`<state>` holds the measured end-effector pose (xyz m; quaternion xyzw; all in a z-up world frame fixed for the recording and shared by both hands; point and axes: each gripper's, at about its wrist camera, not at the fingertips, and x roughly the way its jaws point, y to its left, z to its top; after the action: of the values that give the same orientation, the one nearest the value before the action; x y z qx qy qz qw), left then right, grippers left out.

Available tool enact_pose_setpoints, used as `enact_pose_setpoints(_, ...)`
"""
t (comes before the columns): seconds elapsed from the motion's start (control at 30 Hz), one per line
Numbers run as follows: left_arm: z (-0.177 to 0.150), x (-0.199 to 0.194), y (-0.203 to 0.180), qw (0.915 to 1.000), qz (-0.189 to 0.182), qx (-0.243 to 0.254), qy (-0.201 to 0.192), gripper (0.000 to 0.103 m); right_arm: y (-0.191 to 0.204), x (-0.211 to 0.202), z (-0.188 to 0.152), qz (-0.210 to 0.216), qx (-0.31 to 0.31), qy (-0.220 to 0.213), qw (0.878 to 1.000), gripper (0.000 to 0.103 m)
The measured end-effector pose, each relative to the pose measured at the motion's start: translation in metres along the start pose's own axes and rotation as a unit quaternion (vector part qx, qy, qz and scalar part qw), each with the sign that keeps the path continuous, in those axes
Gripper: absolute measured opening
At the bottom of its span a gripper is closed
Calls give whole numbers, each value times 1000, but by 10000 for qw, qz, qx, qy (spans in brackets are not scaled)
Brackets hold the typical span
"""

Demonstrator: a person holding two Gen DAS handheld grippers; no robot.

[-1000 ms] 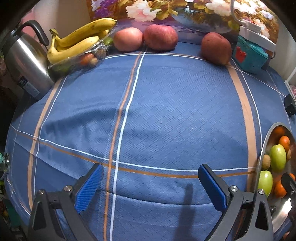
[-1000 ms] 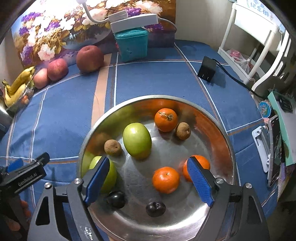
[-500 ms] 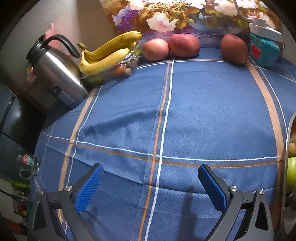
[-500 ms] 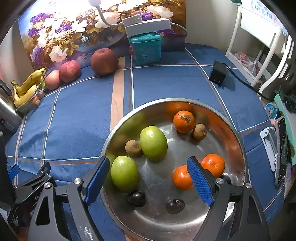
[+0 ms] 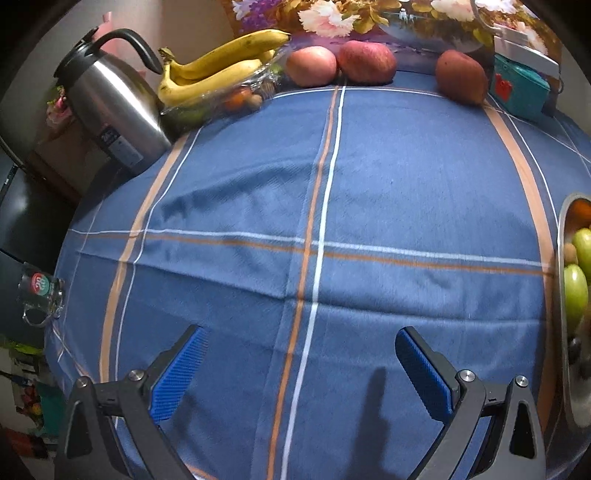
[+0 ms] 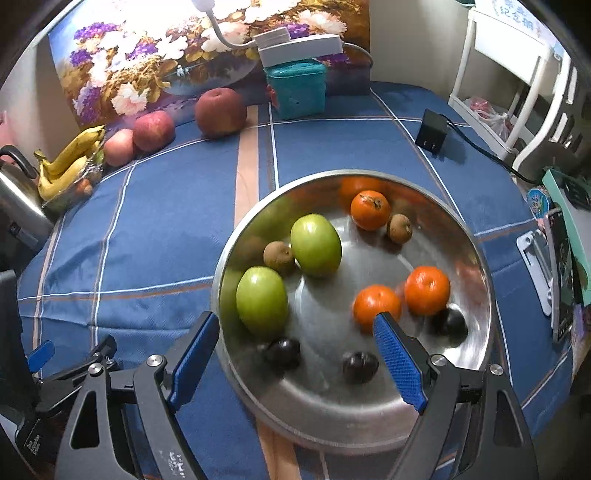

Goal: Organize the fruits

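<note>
Fingers (image 5: 181, 369) of the left gripper (image 5: 301, 363) are spread wide and empty above the blue cloth of the counter (image 5: 369, 177). Those of the right gripper (image 6: 295, 345) are likewise released over the steel bowl (image 6: 476, 243), in which green apples (image 6: 316, 240), oranges (image 6: 370, 209) and dark plums (image 6: 360, 366) are gathered. Bananas (image 5: 218, 64) and red apples (image 5: 312, 66) are left along the far edge.

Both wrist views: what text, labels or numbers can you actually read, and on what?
No text reads cleanly.
Kettle: dark label with small print, blurred.
Glass mug: round red and green logo, unreadable.
White board top right in the right wrist view: blue characters, too small.
Left gripper body: white lettering, cut off and blurred.
Right gripper arm: small white marks, illegible.
</note>
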<state>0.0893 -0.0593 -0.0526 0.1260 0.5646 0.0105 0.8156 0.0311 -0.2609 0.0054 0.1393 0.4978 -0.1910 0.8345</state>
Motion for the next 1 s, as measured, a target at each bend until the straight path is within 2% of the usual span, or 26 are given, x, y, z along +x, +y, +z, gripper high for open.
enact_pose_setpoints(0.17,-14,-8,7,10000,-25,8,64,103,-3,-9,-16,193,112,-26,9997,86)
enact_pose_setpoints(0.27,-25,-14,10,9998,-180,-14,99,103,-3,-10,-28,138,49,38,9999,86)
enact_pose_setpoints(0.47,-39,-18,17,9996,-264,-37,133,103,1,-15,-50,28,-143,48,9999,86)
enact_pose_setpoints(0.73,-49,-31,23,9988,-485,-106,34,103,8,-17,-76,35,-483,214,9986,86)
enact_pose_setpoints(1.0,-55,-49,37,9968,-719,-315,-173,103,7,-33,-83,-13,-429,-7,9991,86)
